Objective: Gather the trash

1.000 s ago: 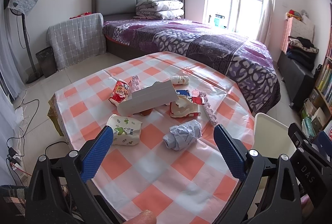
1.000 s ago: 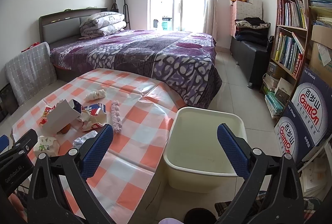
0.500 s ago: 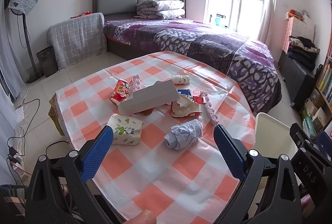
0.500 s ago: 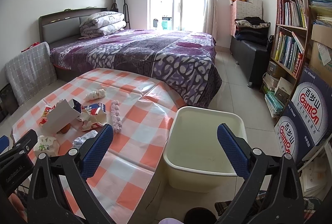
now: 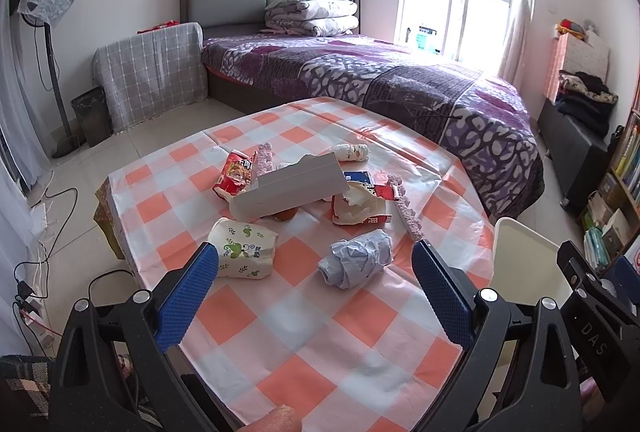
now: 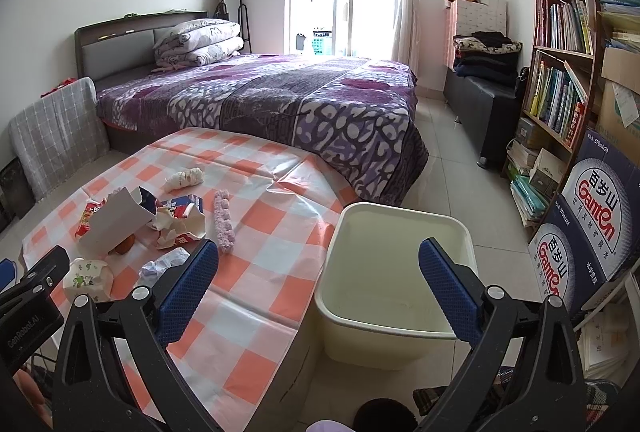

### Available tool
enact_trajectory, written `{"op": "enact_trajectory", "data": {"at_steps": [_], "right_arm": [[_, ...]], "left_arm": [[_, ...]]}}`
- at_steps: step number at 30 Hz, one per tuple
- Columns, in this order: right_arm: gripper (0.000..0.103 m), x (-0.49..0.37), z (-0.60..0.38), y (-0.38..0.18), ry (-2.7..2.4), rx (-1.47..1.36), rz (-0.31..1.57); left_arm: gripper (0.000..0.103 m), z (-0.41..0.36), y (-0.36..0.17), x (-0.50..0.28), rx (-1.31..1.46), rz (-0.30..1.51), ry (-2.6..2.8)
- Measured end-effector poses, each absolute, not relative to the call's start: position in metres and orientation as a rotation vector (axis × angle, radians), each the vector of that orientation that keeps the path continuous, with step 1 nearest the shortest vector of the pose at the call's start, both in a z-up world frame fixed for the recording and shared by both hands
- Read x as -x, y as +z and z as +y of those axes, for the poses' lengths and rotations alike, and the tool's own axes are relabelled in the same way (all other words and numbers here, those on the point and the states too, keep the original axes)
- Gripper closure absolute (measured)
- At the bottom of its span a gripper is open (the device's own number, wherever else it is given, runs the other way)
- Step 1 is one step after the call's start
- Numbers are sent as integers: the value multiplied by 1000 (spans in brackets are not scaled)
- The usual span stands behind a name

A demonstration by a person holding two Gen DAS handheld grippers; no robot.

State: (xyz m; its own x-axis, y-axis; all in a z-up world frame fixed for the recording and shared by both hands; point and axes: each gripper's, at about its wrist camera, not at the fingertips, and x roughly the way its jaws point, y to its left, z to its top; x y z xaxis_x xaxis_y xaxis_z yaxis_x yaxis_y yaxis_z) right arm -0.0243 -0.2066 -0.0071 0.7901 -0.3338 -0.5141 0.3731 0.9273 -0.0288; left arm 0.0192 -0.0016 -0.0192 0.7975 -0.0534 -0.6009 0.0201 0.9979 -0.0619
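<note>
Left gripper (image 5: 315, 288) fingers spread, empty. Crumpled pale-blue paper wad (image 5: 357, 262) lies on counter between and beyond them. Right gripper (image 6: 319, 286) fingers spread above cream plastic bin (image 6: 394, 328).

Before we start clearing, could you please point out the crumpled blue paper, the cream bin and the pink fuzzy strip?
crumpled blue paper (image 5: 358, 262): left wrist view, middle.
cream bin (image 6: 404, 207): right wrist view, far rim.
pink fuzzy strip (image 6: 224, 222): right wrist view, midsection.

Open left tool (image 5: 316, 256) above checkered table (image 5: 304, 348), crumpled paper (image 5: 357, 262) between its fingers.
</note>
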Motion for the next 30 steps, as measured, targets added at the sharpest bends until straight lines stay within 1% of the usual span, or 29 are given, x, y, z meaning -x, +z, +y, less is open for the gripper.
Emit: {"op": "enact_trajectory", "data": {"at_steps": [22, 25, 30], "right_arm": [[7, 25, -204, -11, -368, -86, 557], [7, 18, -205, -3, -353, -110, 578], [7, -10, -207, 24, -286, -186, 634]], "left_arm": [[9, 5, -19, -21, 87, 664, -48], [9, 6, -7, -28, 79, 663, -33], [8, 24, 31, -61, 36, 628, 8]]}}
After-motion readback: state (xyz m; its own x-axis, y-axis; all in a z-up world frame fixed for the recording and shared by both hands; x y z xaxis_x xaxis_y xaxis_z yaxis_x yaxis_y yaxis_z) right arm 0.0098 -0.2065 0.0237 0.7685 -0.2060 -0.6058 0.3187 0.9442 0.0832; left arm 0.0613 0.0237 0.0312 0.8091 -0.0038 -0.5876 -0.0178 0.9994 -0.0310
